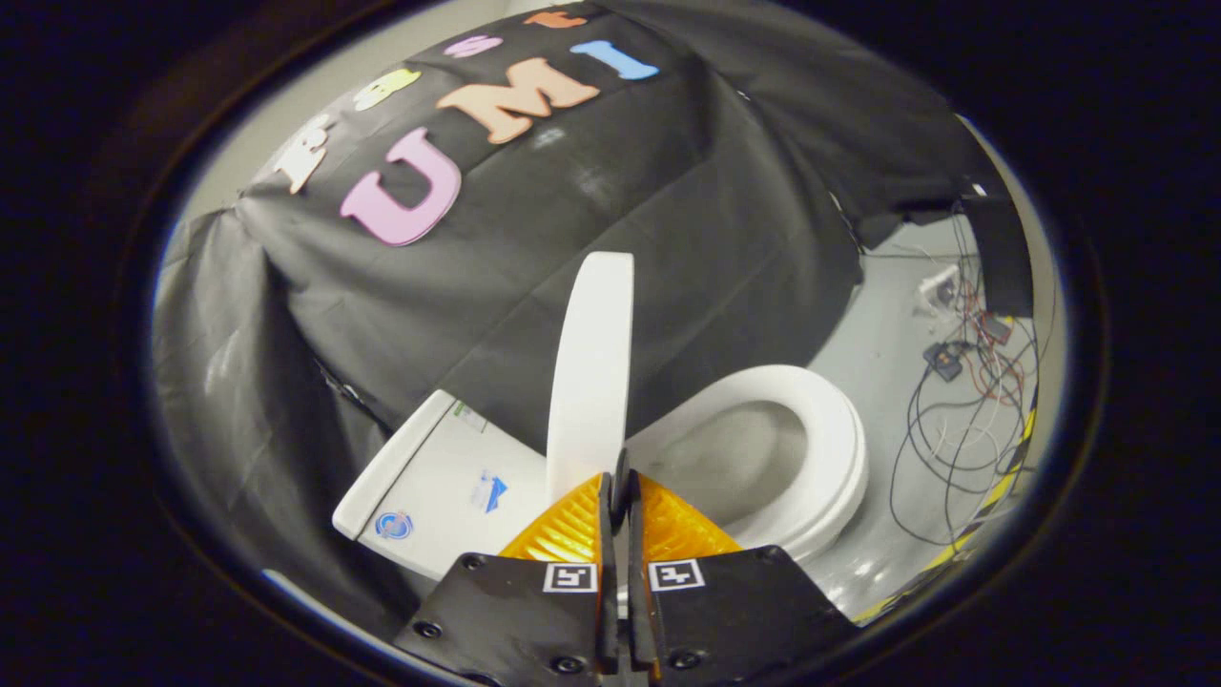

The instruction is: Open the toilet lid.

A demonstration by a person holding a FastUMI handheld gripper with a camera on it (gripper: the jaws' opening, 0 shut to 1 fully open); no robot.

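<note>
Lower left of frame: toilet tank (439,477), white, lying tilted in the view, backed against the draped black cloth wall (315,315) — likely parked there as the backstop for the raised lid.

Centre: toilet lid (593,367) standing edge-on, near upright, rising from just ahead of the fingertips toward mid-frame. Already lifted well clear of the seat; leaning toward the tank side, so probably close to its resting point.

Bottom centre: gripper (621,487) with fingers drawn together, tips meeting at the lid's lower edge. Looks like a thin pinch on that edge, used to carry the lid up, but contact point hidden by the tips — cannot confirm both press on it.

Right of centre: seat (839,448) down on the open bowl (734,458), fully exposed because the lid is up.

Far right: grey floor (887,334) with loose cables (954,429) and small boxes, plus striped tape (1002,482) at the edge; well apart from the toilet, no interference.

Judged stage: opening nearly done; remaining is letting the lid settle back.
</note>
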